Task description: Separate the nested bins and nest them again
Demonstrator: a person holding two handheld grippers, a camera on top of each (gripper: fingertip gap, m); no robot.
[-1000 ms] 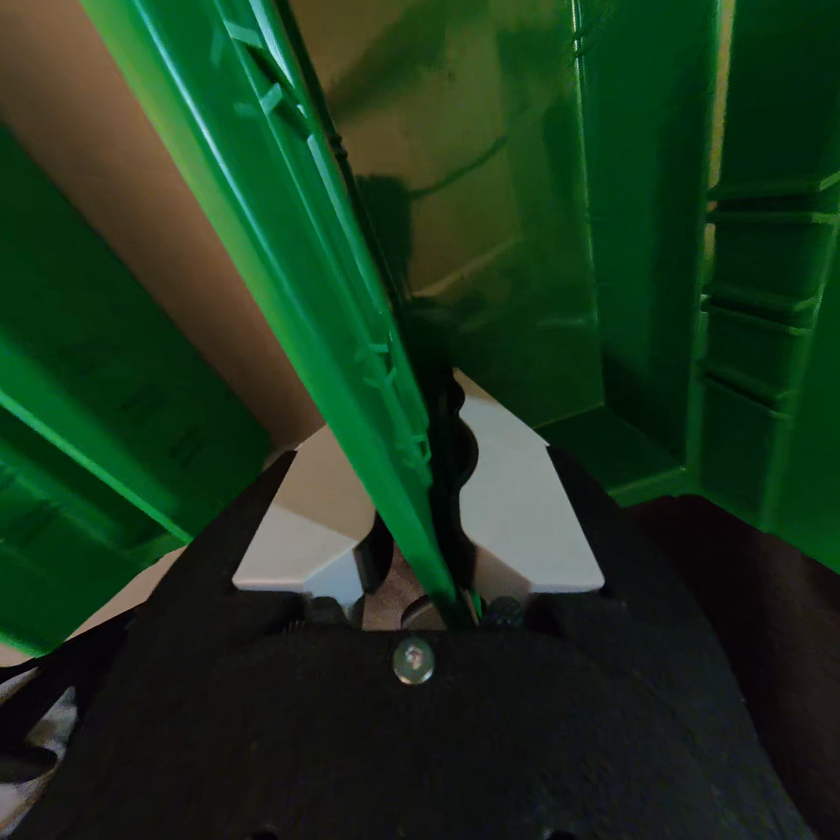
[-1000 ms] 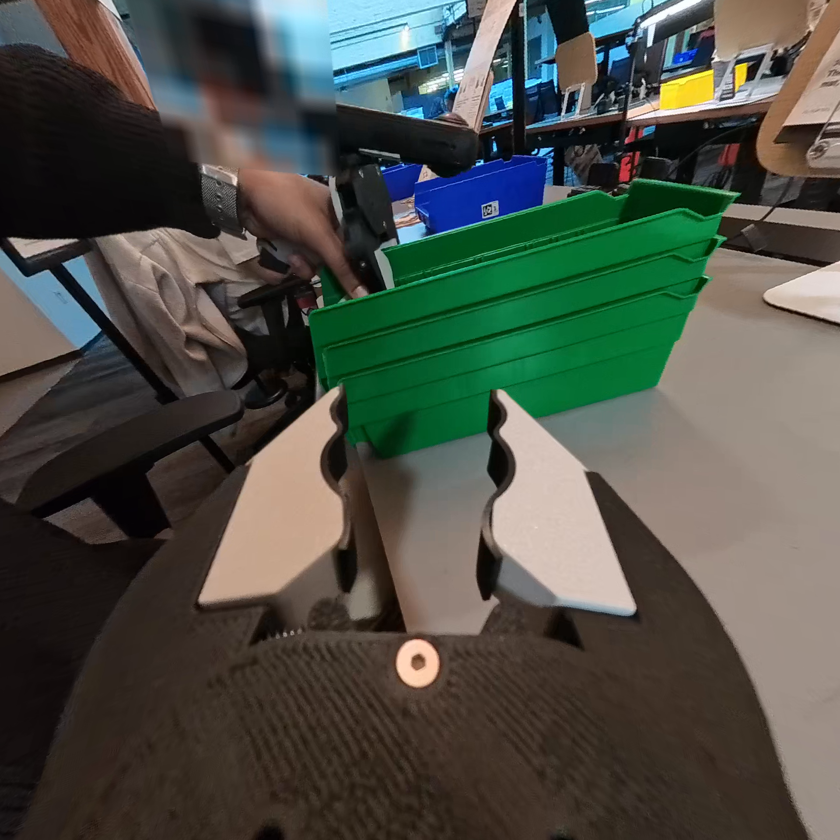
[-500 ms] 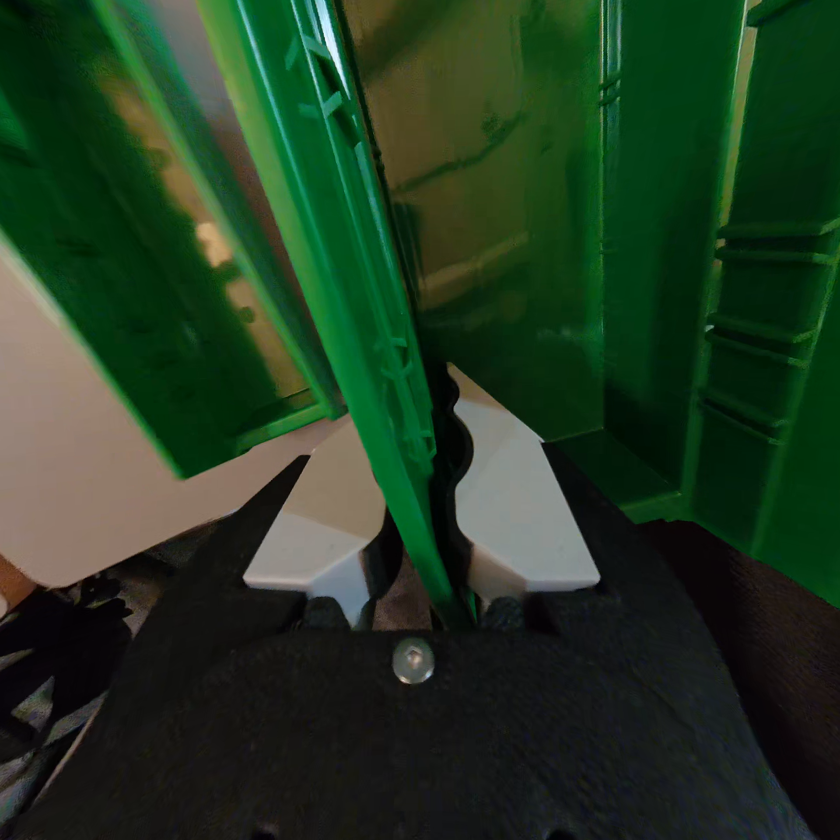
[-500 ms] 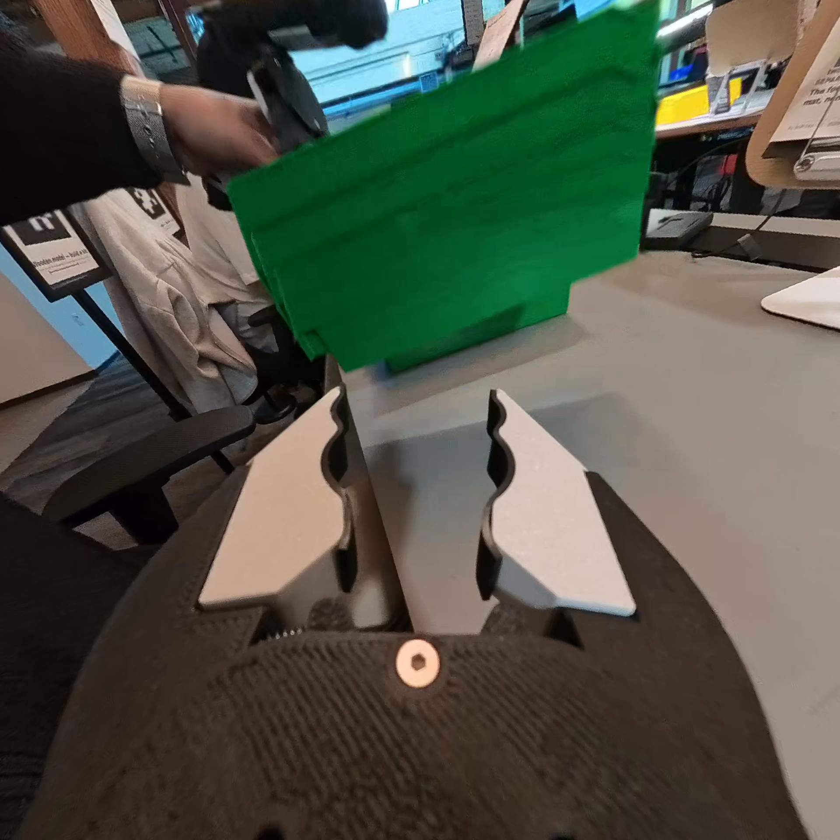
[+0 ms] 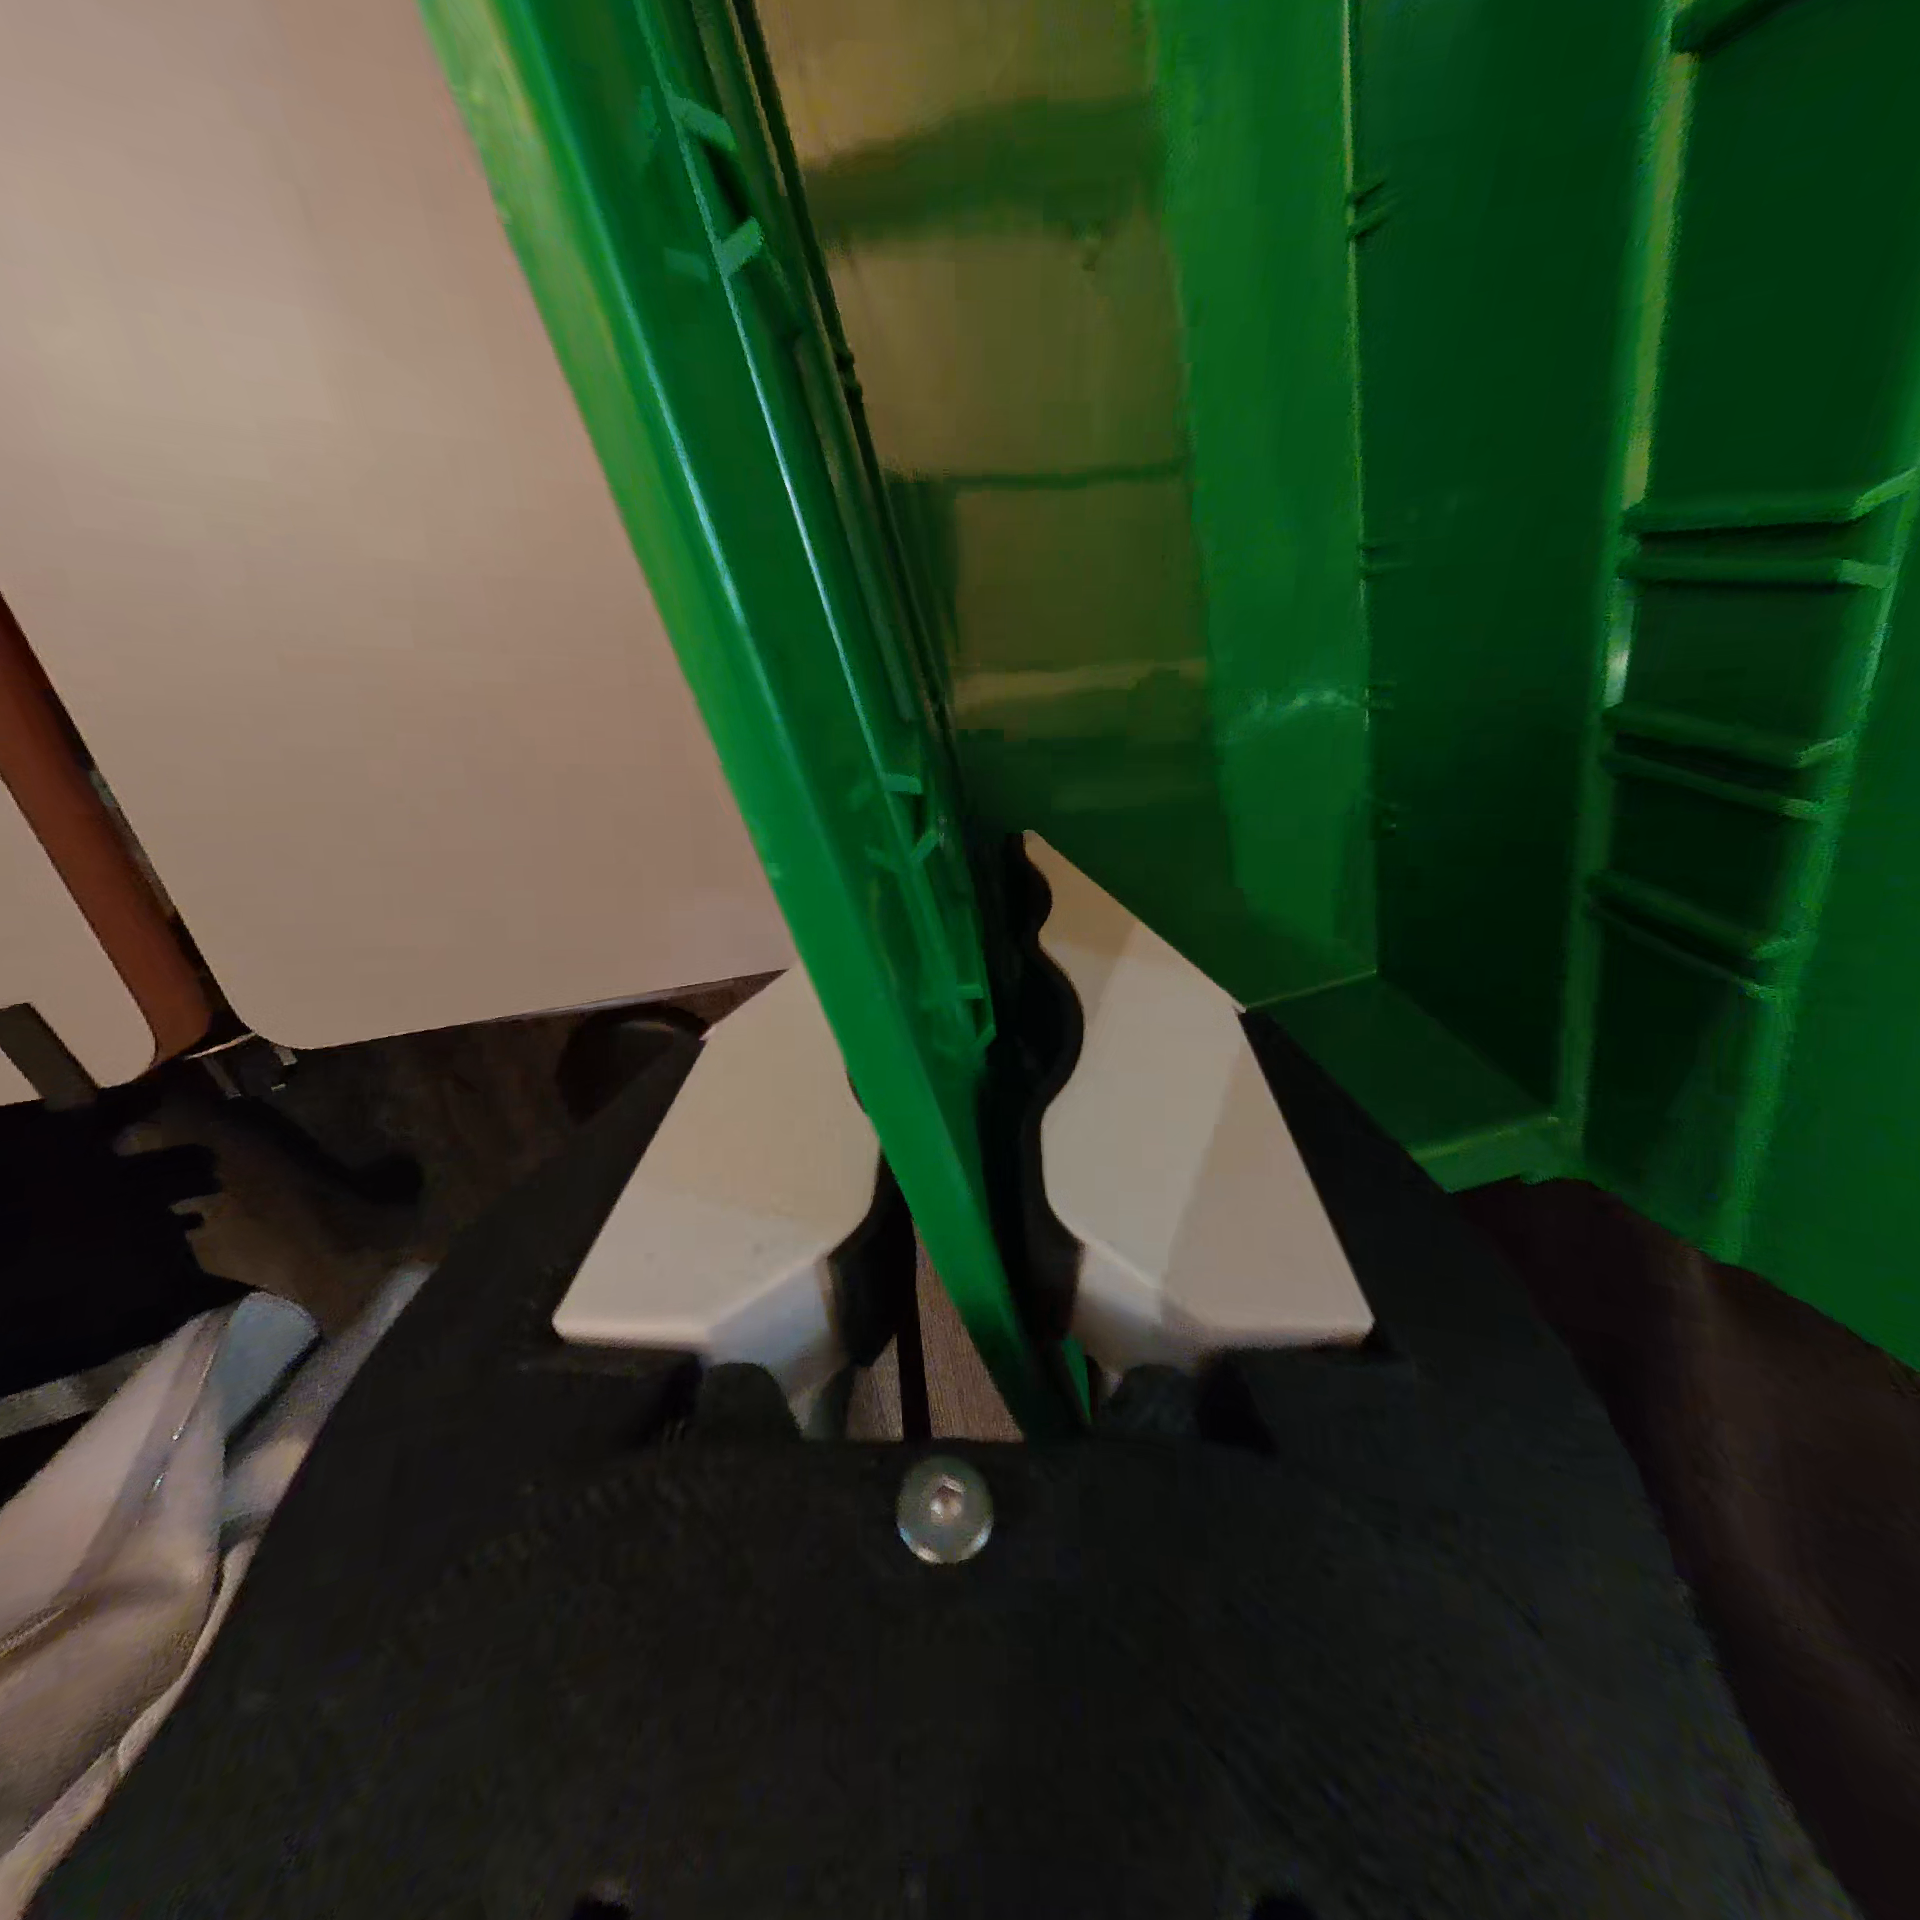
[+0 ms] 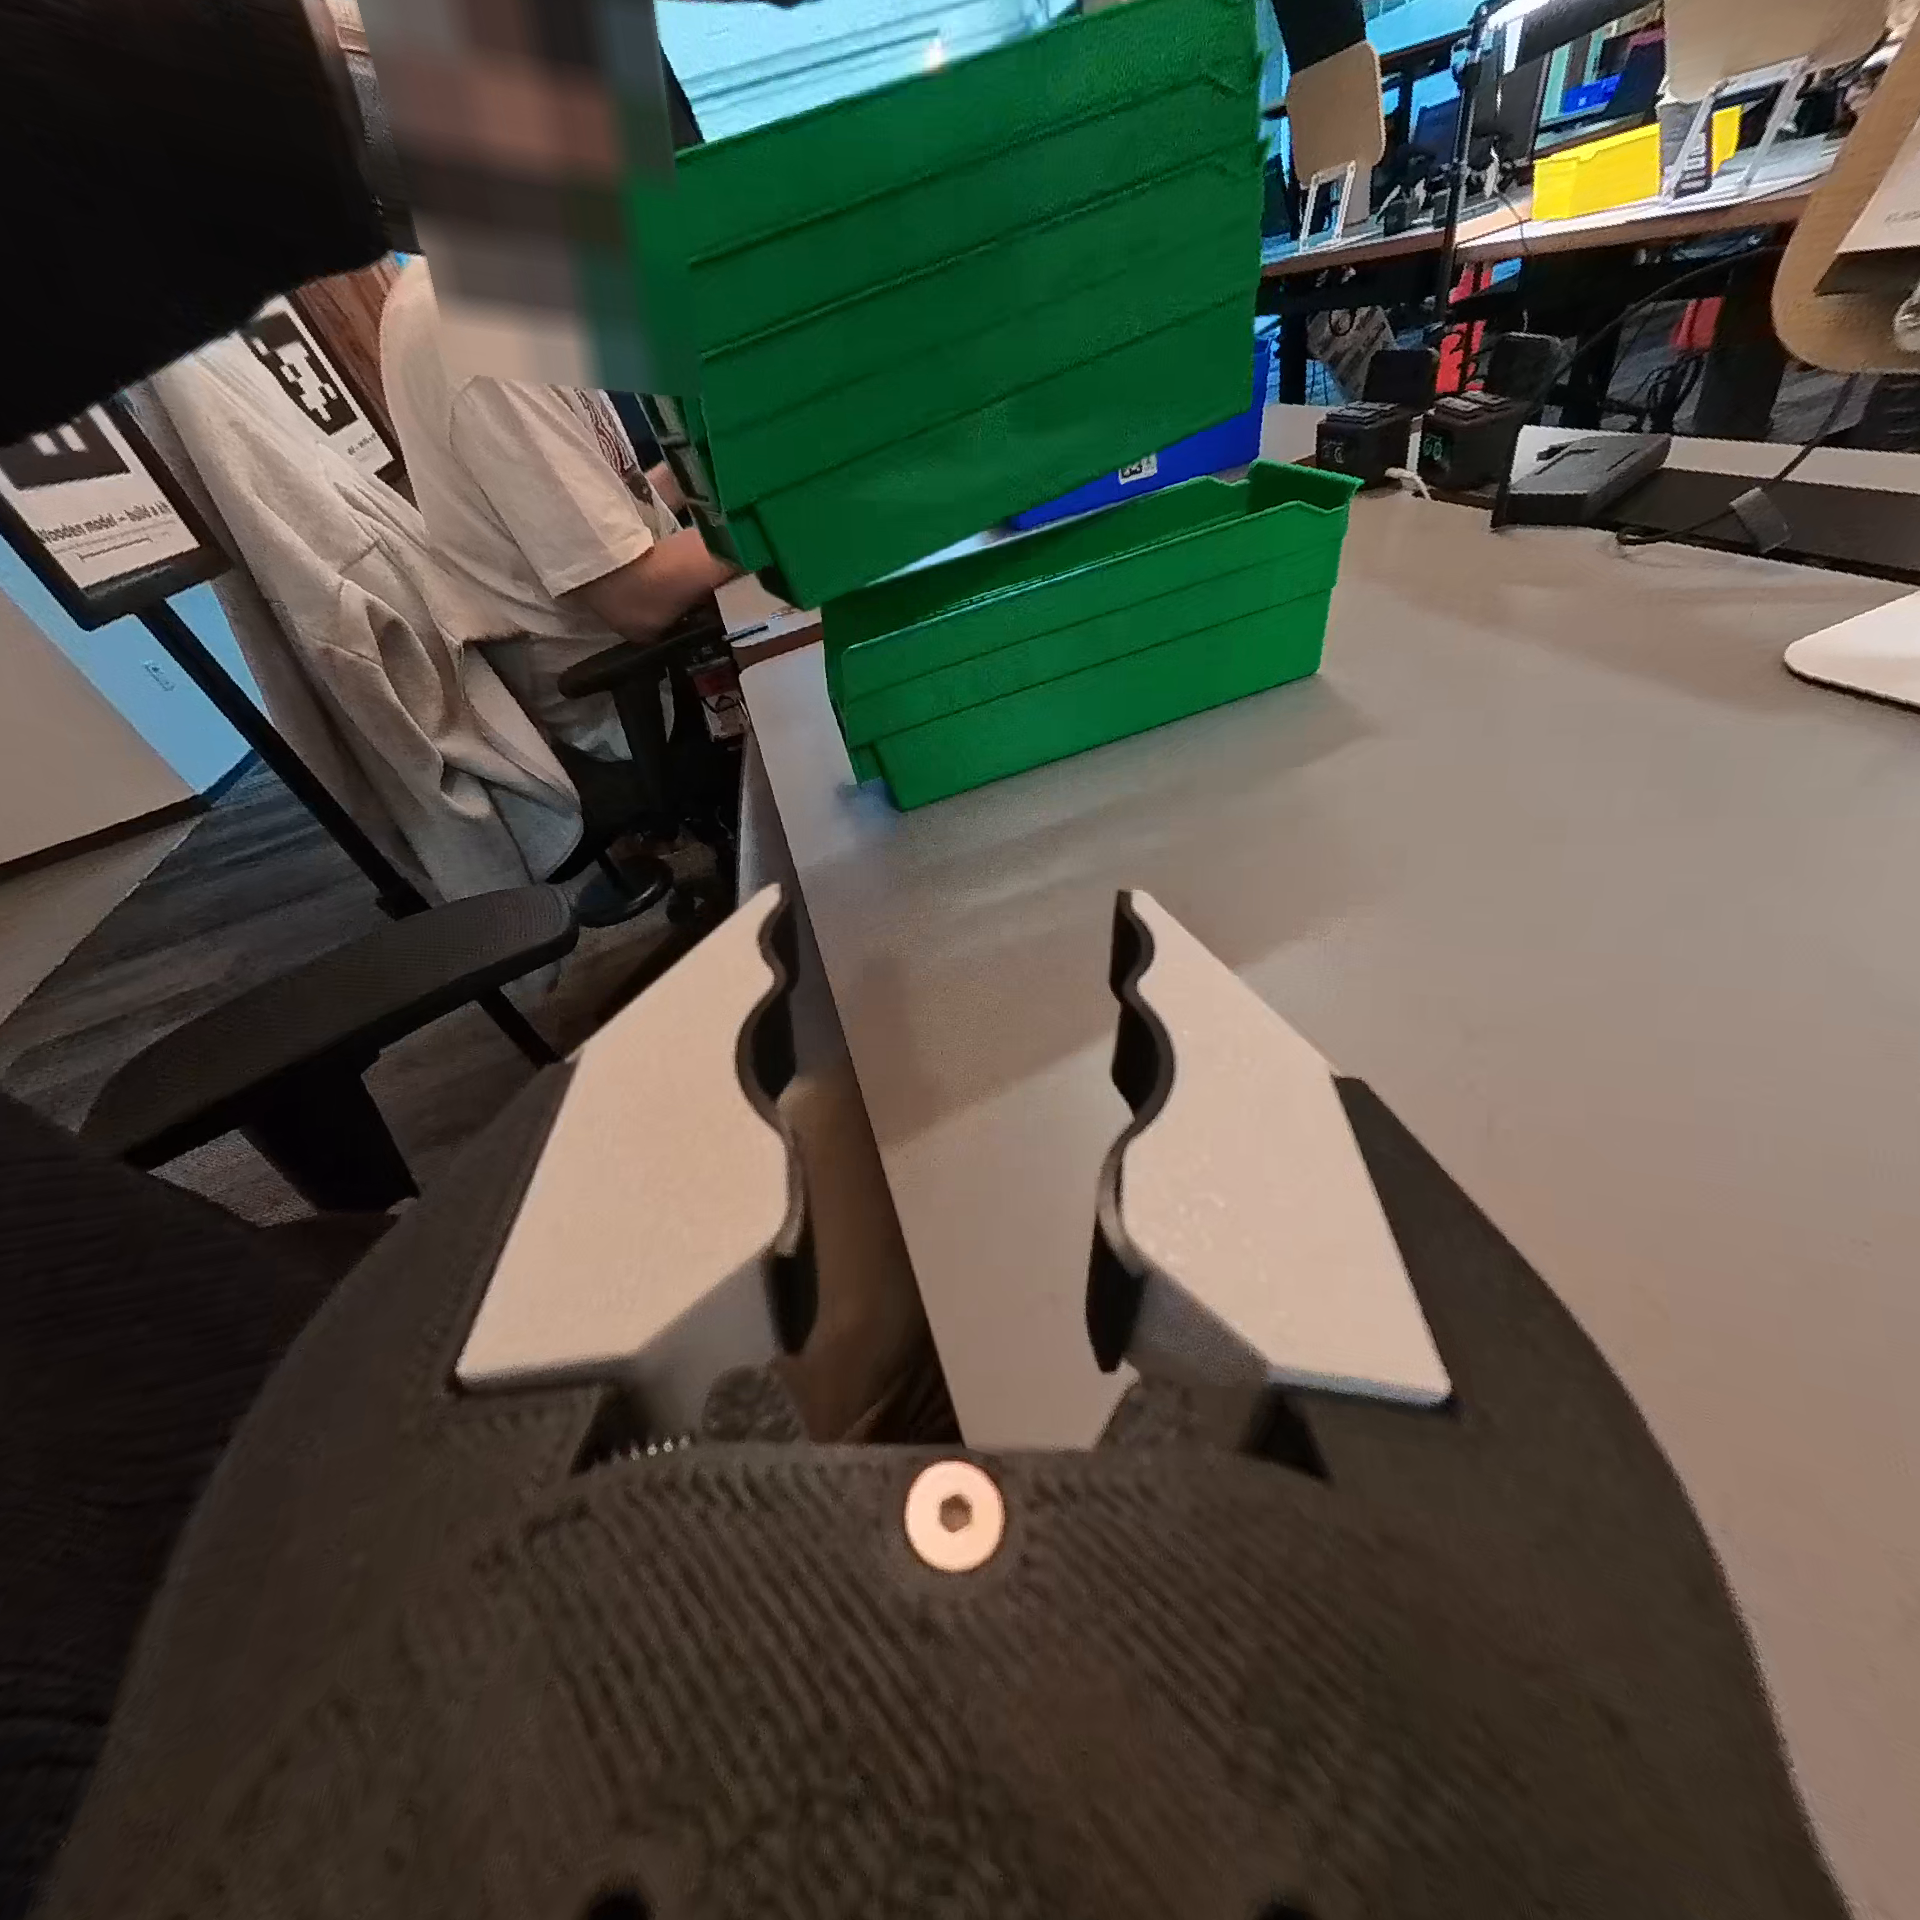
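Lifted since a moment ago, the shiny green stack (image 6: pixel 966 301) of ribbed plastic bins hangs tilted above more green bins (image 6: pixel 1091 644) on the smooth grey table (image 6: pixel 1455 935), its thin wall pinched by the left gripper (image 5: pixel 997 1049), while the right gripper (image 6: pixel 951 1039) nearby is spread wide.

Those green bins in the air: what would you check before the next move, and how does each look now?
1. Left gripper shut on the lifted bins' wall: ok.
2. Lifted bins clear of the bins on the table: ok.
3. Lifted bins level: not ok, tilted.
4. Right gripper open and empty: ok.
5. Bare table beside the resting bins: ok.
6. Number of bins lifted: cannot tell.
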